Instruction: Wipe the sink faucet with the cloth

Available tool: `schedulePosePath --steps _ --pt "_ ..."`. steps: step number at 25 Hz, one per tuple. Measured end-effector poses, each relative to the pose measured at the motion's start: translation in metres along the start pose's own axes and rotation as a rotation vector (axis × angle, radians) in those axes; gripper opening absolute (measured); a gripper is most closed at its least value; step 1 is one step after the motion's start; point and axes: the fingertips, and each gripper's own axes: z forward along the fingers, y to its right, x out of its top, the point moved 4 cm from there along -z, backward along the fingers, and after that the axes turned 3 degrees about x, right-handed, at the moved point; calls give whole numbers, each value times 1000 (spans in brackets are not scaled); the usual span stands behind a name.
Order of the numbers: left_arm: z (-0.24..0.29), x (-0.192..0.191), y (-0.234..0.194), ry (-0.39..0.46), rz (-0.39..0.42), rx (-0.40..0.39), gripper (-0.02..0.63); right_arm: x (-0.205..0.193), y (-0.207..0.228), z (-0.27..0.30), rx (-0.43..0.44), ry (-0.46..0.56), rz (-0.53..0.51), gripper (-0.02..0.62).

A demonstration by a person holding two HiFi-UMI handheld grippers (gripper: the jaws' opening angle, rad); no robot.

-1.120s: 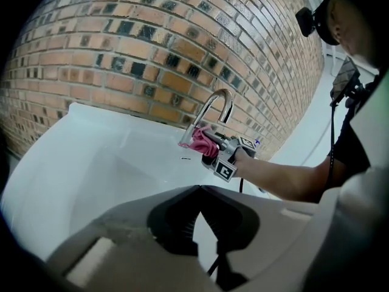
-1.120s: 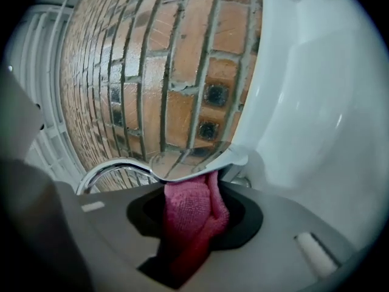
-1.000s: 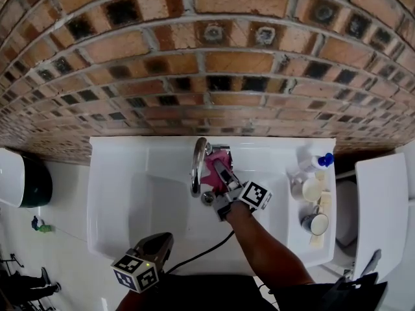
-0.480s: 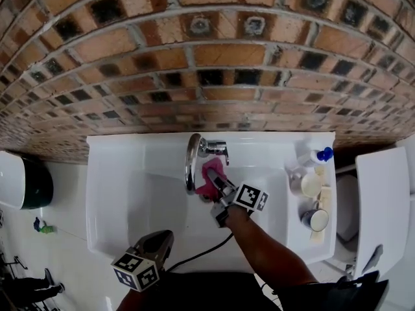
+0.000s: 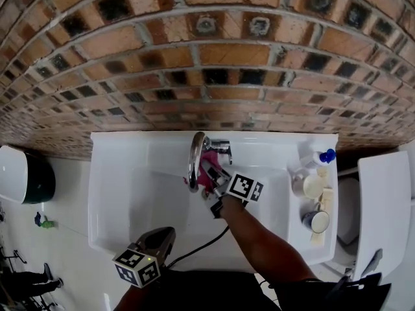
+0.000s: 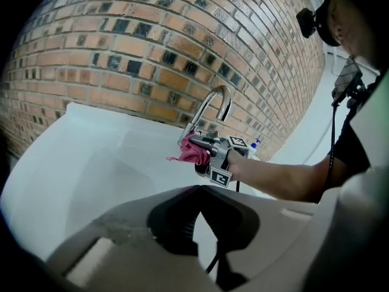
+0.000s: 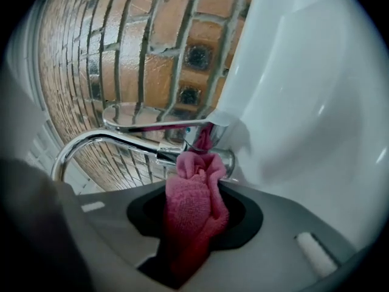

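Right gripper (image 5: 209,169) nearer faucet (image 5: 193,155), jaws gripping cloth (image 5: 203,175) over sink (image 5: 117,149), left gripper (image 5: 165,235) jaws together

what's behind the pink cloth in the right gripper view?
The faucet: its curved spout and lever show above the cloth, with the brick wall beyond. The stretch of faucet body directly behind the cloth is covered.
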Motion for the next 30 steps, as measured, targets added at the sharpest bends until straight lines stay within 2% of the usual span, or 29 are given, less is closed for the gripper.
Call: schedulePosePath --steps 5,11,17,22,30 --pt "-2 4 -2 8 0 1 3 8 -31 5 47 4 -107 144" --pt "-7 3 0 11 9 6 3 11 -54 2 74 7 -161 146" --pt "-13 2 2 30 16 10 3 18 -82 -2 138 -18 -266 146" --pt "-17 1 7 49 17 8 3 24 -118 2 200 -53 -457 146" --pt "-28 -2 8 75 15 17 3 30 -139 -1 236 -78 -549 146"
